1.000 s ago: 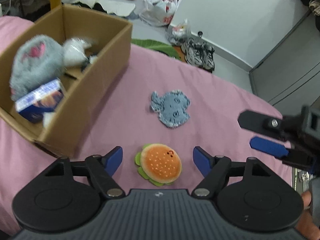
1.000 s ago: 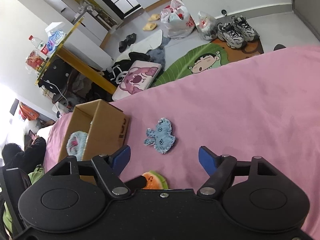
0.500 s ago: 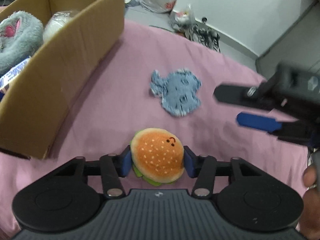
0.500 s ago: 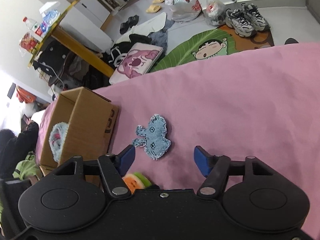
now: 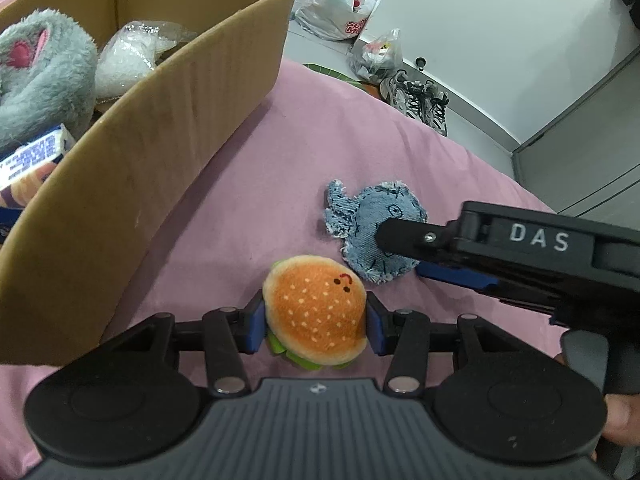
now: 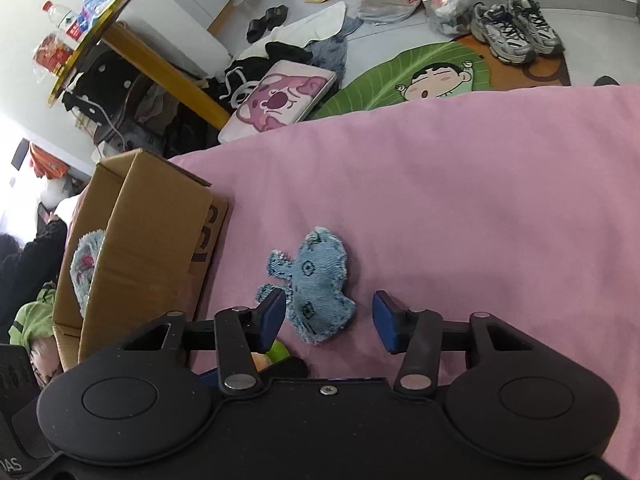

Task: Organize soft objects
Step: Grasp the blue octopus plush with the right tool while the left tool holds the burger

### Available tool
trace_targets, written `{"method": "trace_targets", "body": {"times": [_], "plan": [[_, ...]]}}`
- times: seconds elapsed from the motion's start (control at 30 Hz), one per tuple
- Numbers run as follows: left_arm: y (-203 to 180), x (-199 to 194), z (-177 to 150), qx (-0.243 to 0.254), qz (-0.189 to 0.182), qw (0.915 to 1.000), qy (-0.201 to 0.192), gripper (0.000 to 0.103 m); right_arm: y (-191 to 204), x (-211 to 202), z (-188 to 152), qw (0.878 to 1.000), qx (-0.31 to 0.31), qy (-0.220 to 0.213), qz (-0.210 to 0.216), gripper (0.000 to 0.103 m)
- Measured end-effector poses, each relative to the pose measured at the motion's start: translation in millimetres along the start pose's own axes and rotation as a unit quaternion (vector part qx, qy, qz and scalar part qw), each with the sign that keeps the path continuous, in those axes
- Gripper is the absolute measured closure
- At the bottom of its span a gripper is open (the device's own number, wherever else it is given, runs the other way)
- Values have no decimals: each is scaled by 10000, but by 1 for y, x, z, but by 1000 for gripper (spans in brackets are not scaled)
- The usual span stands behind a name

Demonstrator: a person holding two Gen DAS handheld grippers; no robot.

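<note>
Since a second ago the left tongs [image 5: 315, 316] have been closed from wide open onto the hamburger plush [image 5: 315, 312], which is now clamped between both pads on the pink bed [image 5: 400, 152], just beside the cardboard box [image 5: 160, 128]. The right tongs [image 6: 329, 320] have been brought down, spread, around the denim elephant toy [image 6: 316, 284]; it lies unpinched near the box's corner. Both pickups are judged under way. Open bed remains toward the far edge; the box wall must be cleared by lifting.

Bright, even daylight, a blown-out glare at the right wrist view's left edge, fisheye-bent margins.
</note>
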State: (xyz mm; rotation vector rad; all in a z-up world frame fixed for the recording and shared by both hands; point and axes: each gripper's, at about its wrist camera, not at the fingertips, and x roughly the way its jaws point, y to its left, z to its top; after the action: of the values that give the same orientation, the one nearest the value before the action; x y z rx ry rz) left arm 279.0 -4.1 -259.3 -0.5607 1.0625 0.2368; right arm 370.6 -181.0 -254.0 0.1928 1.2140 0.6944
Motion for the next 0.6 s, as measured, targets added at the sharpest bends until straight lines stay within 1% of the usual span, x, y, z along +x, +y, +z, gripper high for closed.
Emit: {"method": "trace_targets", "body": {"times": [0.1, 0.13, 0.17, 0.2, 0.23, 0.27, 0.47, 0.6], "plan": [[1, 2, 2, -17, -25, 10000, 12, 55, 2, 4, 0, 10000, -40, 29, -32, 57], [3, 0, 2, -25, -36, 10000, 16, 55, 3, 5, 0, 10000, -65, 18, -47, 63], [4, 0, 2, -34, -45, 10000, 16, 55, 4, 6, 0, 9999, -74, 11, -84, 70], [3, -1, 2, -39, -45, 10000, 17, 55, 5, 7, 1, 9999, -64, 13, -113, 72], [2, -1, 2, -37, -45, 10000, 17, 55, 5, 7, 0, 9999, -60, 4, -109, 76], [2, -1, 2, -34, -47, 10000, 15, 55, 6, 6, -1, 9999, -94, 7, -103, 84], [3, -9, 3, -65, -168, 9998, 46, 55, 14, -6, -6, 9997, -112, -35, -210, 86], [0, -18, 0, 12, -239, 9997, 28, 55, 22, -21, -9, 9992, -73, -230, -315, 86]]}}
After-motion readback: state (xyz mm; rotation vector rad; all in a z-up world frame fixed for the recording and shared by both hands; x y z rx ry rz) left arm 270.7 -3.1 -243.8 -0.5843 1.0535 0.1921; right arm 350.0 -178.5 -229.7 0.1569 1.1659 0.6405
